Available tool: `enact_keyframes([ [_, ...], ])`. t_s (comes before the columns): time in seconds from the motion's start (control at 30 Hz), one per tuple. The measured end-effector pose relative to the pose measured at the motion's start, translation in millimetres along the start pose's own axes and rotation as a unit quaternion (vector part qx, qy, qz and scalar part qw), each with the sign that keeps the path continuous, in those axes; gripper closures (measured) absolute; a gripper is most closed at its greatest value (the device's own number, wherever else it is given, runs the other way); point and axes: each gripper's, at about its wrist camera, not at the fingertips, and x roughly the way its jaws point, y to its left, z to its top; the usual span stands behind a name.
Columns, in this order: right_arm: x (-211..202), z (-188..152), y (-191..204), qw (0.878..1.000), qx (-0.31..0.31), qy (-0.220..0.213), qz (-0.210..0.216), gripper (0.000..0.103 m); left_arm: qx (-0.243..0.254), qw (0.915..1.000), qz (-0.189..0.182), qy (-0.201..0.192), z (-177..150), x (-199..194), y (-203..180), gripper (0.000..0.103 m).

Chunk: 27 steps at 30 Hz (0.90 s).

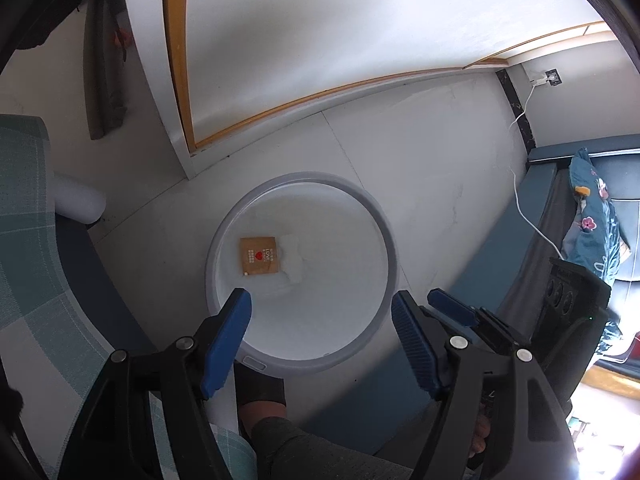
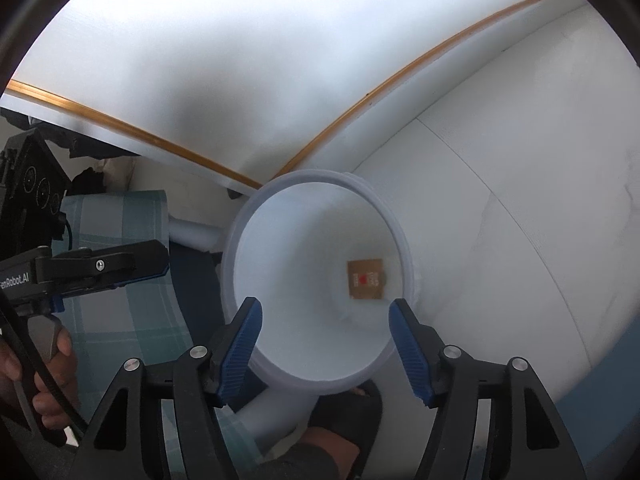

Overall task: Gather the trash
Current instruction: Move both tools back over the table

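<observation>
One white round bin (image 1: 384, 240) stands on the floor. Two claws, left claw (image 1: 320, 320) and right claw (image 2: 326, 326), hover above it, jaws apart, empty. Inside lie one crumpled white tissue (image 1: 294, 260) and one brown square packet (image 1: 259, 256) bearing a red heart.

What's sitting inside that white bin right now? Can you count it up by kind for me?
Inside the white bin:
Brown square packets with a red heart: 1
White crumpled pieces, probably tissue: 1
Total: 2

Both the left gripper and the right gripper hang open over the bin with nothing between their fingers.
</observation>
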Motion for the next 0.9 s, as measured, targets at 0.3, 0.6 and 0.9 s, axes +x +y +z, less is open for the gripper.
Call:
enact_keyframes([
  [0.3, -51.7, 7.4, 27.2, 0.998, -0.028, -0.052, 0.0, 0.037, 0.044, 0.9888, 0.084, -0.115, -21.5, -66.9, -19.5, 0.034],
  [0.6, -140.3, 9.8, 88.2, 0.984, -0.087, -0.155, 0.004, 0.033, 0.051, 0.9487, 0.176, -0.258, -75.4, -161.0, -32.6, 0.033],
  [0.9, -228.6, -14.0, 168.8, 0.958, -0.165, -0.231, 0.038, 0.028, 0.018, 0.9033, 0.186, -0.386, -151.4, -257.3, -28.7, 0.023],
])
